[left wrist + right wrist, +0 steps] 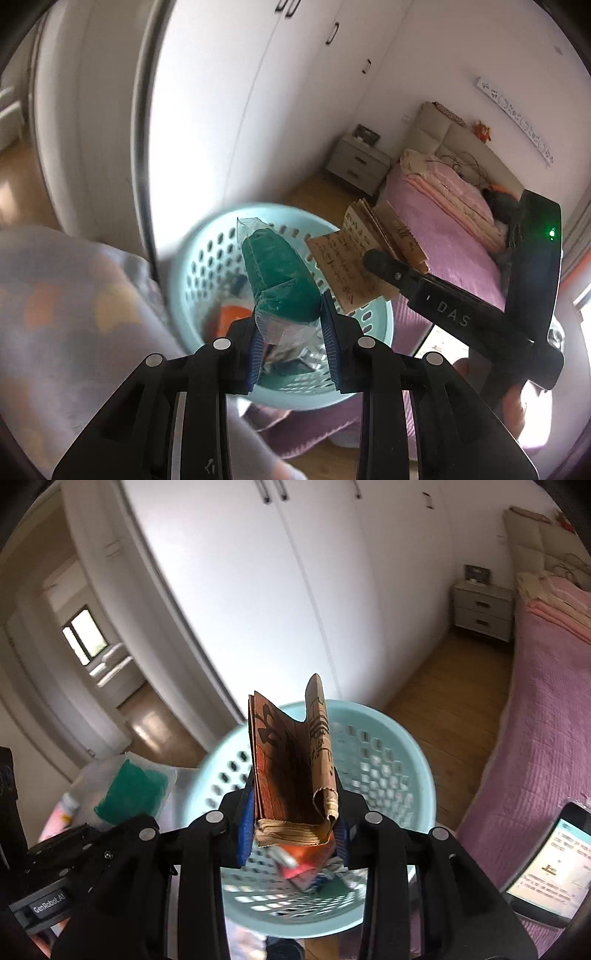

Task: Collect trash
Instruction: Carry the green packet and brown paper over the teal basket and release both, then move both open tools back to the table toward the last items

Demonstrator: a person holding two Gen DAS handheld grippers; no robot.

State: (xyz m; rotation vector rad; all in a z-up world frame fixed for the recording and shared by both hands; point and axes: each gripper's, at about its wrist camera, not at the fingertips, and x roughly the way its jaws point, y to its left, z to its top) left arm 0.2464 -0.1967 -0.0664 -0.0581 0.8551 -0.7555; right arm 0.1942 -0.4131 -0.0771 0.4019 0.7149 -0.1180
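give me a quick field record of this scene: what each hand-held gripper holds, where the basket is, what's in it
left hand-held gripper: shut on a green packet in clear plastic wrap, held above the basket
right hand-held gripper: shut on a folded brown paper bag, held above the basket
basket: light blue perforated plastic basket, below both grippers
basket contents: an orange item and other wrappers, too blurred to name
surroundings: bed with a pink cover, white wardrobe, nightstand, wooden floor
task state: both pieces not yet dropped
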